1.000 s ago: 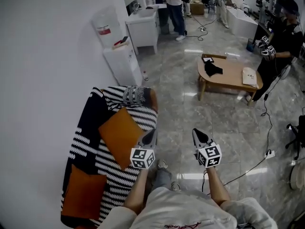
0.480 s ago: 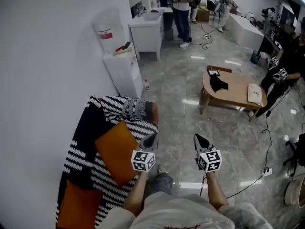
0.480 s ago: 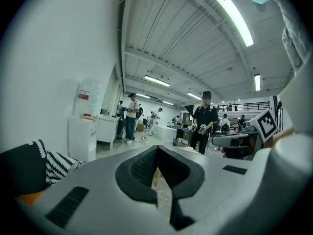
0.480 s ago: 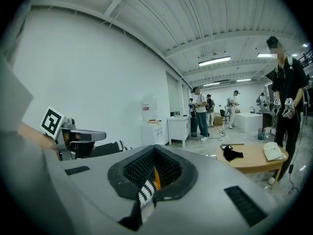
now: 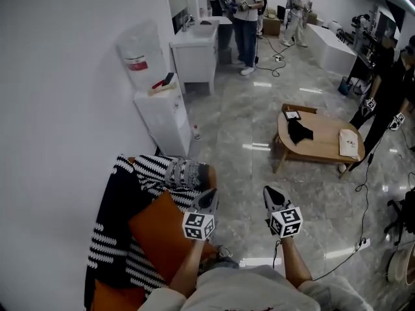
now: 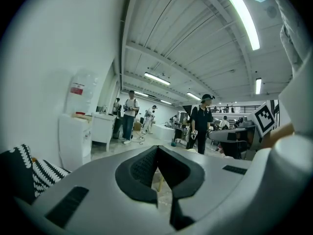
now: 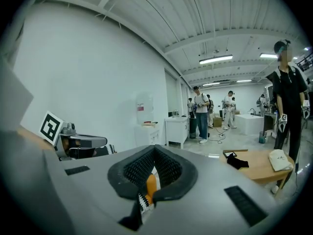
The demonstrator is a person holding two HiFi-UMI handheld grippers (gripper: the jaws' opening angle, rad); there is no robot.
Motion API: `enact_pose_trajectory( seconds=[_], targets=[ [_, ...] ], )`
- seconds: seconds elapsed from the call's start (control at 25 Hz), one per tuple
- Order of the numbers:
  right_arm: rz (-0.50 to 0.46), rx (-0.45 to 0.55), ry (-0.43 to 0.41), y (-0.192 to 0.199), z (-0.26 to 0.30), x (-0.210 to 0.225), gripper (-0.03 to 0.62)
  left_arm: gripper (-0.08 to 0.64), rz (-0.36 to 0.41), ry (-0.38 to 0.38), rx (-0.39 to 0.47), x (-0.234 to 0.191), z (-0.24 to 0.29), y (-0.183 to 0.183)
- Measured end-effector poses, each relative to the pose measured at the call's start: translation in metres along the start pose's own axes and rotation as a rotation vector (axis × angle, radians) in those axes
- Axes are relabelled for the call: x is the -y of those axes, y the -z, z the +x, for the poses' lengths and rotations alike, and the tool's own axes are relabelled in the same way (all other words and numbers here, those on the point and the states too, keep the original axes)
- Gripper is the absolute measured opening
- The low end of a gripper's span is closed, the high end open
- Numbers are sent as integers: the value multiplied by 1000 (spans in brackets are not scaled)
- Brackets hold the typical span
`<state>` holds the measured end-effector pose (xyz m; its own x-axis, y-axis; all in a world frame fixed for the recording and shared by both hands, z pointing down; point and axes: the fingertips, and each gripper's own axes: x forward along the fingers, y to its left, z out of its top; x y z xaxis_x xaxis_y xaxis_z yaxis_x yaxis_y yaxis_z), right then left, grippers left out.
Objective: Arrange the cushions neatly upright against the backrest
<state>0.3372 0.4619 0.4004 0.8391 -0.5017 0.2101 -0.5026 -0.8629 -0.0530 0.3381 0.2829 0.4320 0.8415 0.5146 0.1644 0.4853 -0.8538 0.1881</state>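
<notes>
- Now, the left claw point(image 5: 209, 198) is closed, jaws pressed together with nothing between them; the right claw point(image 5: 271, 194) is closed and empty too.
- The left claw sits over the front edge of the sofa point(image 5: 107, 251); the right claw is over the floor point(image 5: 311, 199), apart from the sofa.
- Just beside the left claw, an orange cushion point(image 5: 162, 235) lies flat and cornerwise on the seat.
- A second cushion point(image 5: 120, 298), also orange, lies at the near end, cut by the frame.
- A grey cushion point(image 5: 185, 172) lies at the far end.
- The striped sofa stands along the wall point(image 5: 58, 109).
- Beyond are a dispenser point(image 5: 159, 102), a table point(image 5: 324, 141) and people point(image 5: 245, 11).
</notes>
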Motion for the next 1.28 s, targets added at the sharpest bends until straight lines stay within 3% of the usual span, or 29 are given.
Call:
enact_pose_trajectory(
  seconds=[0.32,0.6,0.92,1.28],
  targets=[
    [-13,-1,33,-19,32,9,26,29,18,45,16,-29,33,-24],
    [-87,-39,54,-32,45,15,27,29,-12,55,67,-43,46,-38],
    [-71,-21,21,-29,80,25,26,29,-1,16,41,-58,61,-27],
    [-38,-3,-40,-39,167,69,26,29,11,-50,21,-103,132,-44]
  ],
)
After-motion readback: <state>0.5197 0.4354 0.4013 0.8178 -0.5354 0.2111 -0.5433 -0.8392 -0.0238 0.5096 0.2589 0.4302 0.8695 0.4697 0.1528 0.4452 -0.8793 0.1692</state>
